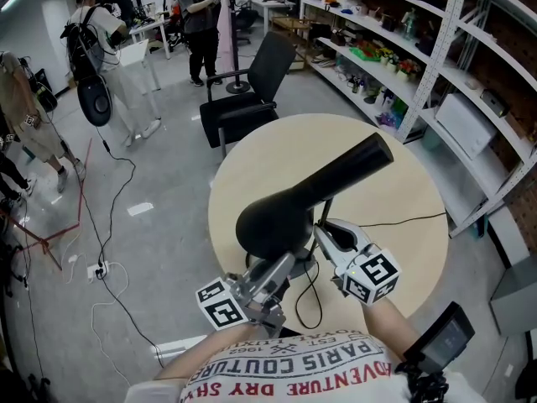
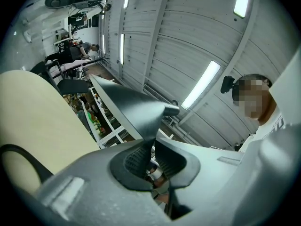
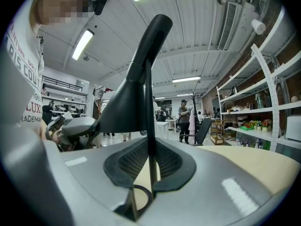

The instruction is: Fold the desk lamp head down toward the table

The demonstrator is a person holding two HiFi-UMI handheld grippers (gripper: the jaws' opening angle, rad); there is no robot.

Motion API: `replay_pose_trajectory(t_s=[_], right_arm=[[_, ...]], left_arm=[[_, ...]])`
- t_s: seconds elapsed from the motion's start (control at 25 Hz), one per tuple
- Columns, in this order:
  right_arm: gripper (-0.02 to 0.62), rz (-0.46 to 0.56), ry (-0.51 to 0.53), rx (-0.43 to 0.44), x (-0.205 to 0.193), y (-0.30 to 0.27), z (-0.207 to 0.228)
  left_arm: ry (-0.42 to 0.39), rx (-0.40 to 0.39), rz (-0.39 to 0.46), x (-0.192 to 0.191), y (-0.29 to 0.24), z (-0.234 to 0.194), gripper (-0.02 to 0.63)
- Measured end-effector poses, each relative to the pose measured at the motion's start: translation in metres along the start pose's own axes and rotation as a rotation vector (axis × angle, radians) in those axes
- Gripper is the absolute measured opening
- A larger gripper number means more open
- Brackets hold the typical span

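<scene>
Left tongs (image 2: 151, 157) clamp lamp head (image 2: 131, 107), right tongs (image 3: 150, 161) pinch stem (image 3: 150, 102). Fold looks barely begun; next, brace stem, swing head down toward desk (image 1: 403, 183).

- The table (image 1: 403, 166) lies bare across its far and right parts; a gripper could pass freely there.
- The lamp head (image 1: 306, 200) slants over the middle, wide end low and near, narrow end high to the far right, and blocks the way overhead.
- The stem (image 3: 149, 126) stands upright beneath it.
- The left gripper (image 1: 285, 267) clamps the head's rim and the right gripper (image 1: 323, 232) clamps the stem. They sit close together and crowd the near edge.
- The cord (image 1: 403, 222) loops on the table under the grippers and runs off right.
- A chair (image 1: 252, 99) stands just past the far-left edge.
- Shelves (image 1: 403, 49) stand well apart at right.
</scene>
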State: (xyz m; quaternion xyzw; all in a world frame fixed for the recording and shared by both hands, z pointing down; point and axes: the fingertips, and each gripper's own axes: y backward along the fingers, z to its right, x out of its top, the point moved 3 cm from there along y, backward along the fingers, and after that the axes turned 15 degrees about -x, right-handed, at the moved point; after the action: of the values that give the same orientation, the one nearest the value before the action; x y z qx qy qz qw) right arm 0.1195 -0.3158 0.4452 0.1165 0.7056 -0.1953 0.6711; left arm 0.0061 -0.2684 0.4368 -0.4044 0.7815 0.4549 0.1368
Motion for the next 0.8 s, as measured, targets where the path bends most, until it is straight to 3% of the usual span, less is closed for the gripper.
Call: replay_pose_trajectory(t_s=[0.24,0.4,0.56,0.8], right_arm=[[0.052,-0.008,-0.005,0.003,-0.002,0.004,0.002],[0.069,0.005,0.005,-0.028,0.004,0.015,0.005],[0.069,-0.011,0.014,-0.024,0.009,0.034,-0.004],[0.047,-0.031,-0.030,0.045,0.027,0.084,-0.044]], left_arm=[[0.006,0.001,-0.024,-0.002,0.005,-0.001,0.035],[0.023,0.043,-0.053,-0.003,0.021,-0.006,0.081],[-0.013,0.102,-0.107,-0.005,0.035,0.001,0.083],[-0.113,0.124,-0.245,-0.005,0.041,0.051,0.069]])
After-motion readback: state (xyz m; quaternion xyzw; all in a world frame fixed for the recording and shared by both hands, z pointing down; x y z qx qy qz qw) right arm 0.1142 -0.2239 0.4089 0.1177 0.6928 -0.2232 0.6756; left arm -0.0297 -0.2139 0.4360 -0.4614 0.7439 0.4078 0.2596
